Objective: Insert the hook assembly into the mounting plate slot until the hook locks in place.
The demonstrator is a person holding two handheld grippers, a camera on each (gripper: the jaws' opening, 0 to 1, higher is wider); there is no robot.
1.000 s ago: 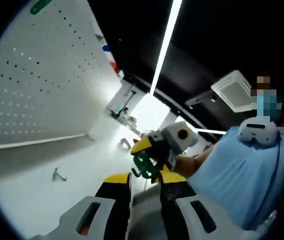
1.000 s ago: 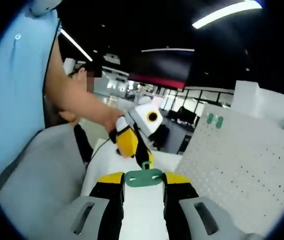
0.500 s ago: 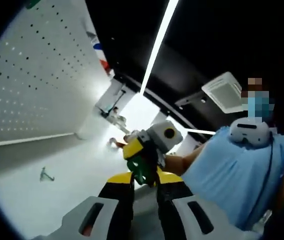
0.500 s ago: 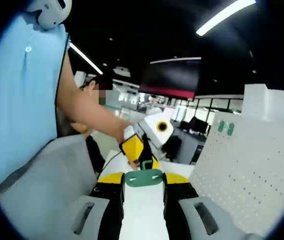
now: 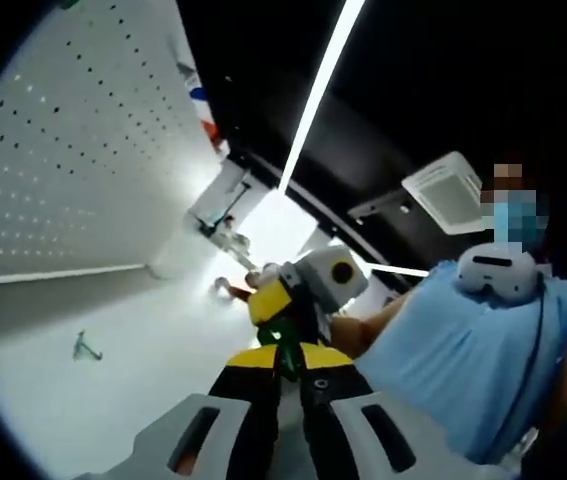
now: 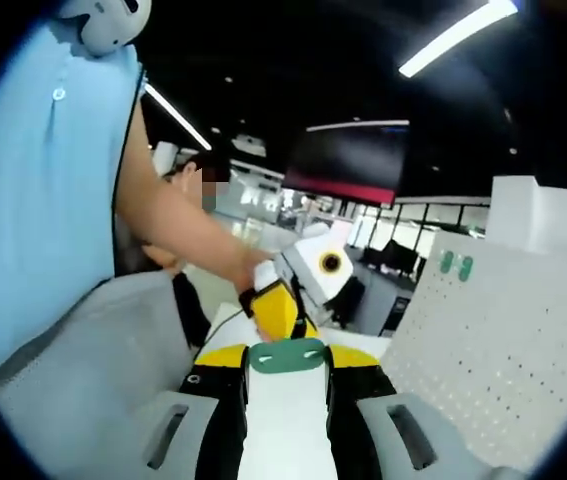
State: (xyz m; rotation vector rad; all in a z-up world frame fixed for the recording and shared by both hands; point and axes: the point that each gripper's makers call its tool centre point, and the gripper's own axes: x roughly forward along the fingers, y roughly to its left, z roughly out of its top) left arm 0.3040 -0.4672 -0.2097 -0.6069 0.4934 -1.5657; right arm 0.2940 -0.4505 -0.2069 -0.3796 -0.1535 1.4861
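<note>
Left gripper view: pegboard takes the upper left, table runs below it, and a small hook lies on the table at lower left. The plate sits bottom centre between the left gripper jaws, the right gripper just above it, person at right. Right gripper view: plate bottom centre in the right gripper, left gripper right behind it, person at left, pegboard at right
</note>
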